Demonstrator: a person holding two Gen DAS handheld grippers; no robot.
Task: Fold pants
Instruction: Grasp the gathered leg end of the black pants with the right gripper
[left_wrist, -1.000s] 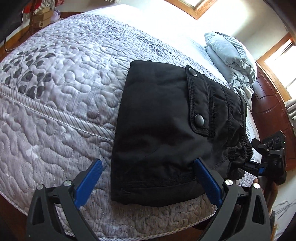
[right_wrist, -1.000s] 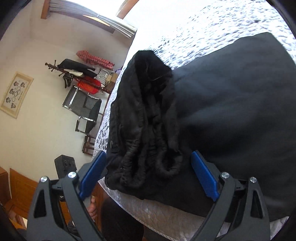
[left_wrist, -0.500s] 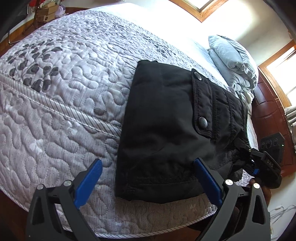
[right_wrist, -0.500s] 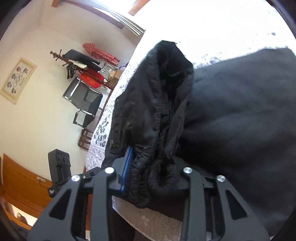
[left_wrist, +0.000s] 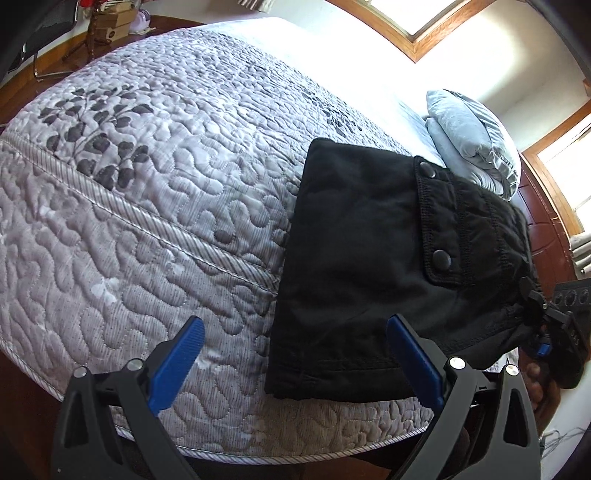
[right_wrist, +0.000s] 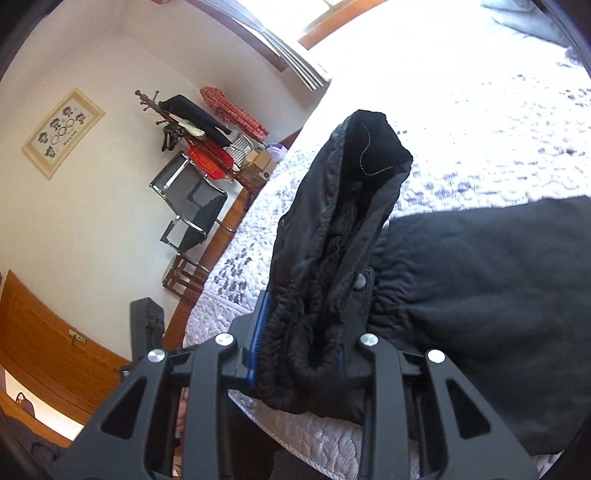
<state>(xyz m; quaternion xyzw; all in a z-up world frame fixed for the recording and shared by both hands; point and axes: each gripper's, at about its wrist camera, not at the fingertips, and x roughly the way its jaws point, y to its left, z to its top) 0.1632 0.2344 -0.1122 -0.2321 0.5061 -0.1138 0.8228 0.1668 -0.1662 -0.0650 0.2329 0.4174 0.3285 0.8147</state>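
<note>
Black pants (left_wrist: 369, 258) lie folded on the grey quilted bed (left_wrist: 147, 221), with a snap pocket flap facing up. My left gripper (left_wrist: 295, 354) is open and empty, hovering over the pants' near hem at the bed's front edge. My right gripper (right_wrist: 299, 339) is shut on the gathered elastic waistband of the pants (right_wrist: 332, 251) and lifts that end off the bed. It also shows at the right edge of the left wrist view (left_wrist: 543, 325), clamped on the waistband.
Grey pillows (left_wrist: 472, 140) sit at the head of the bed. A wooden headboard (left_wrist: 546, 229) stands at the right. A black chair (right_wrist: 188, 206) and a clothes rack (right_wrist: 207, 129) stand by the far wall.
My right gripper closed on the waistband and raised it. The left gripper drew back slightly to the left and stayed open.
</note>
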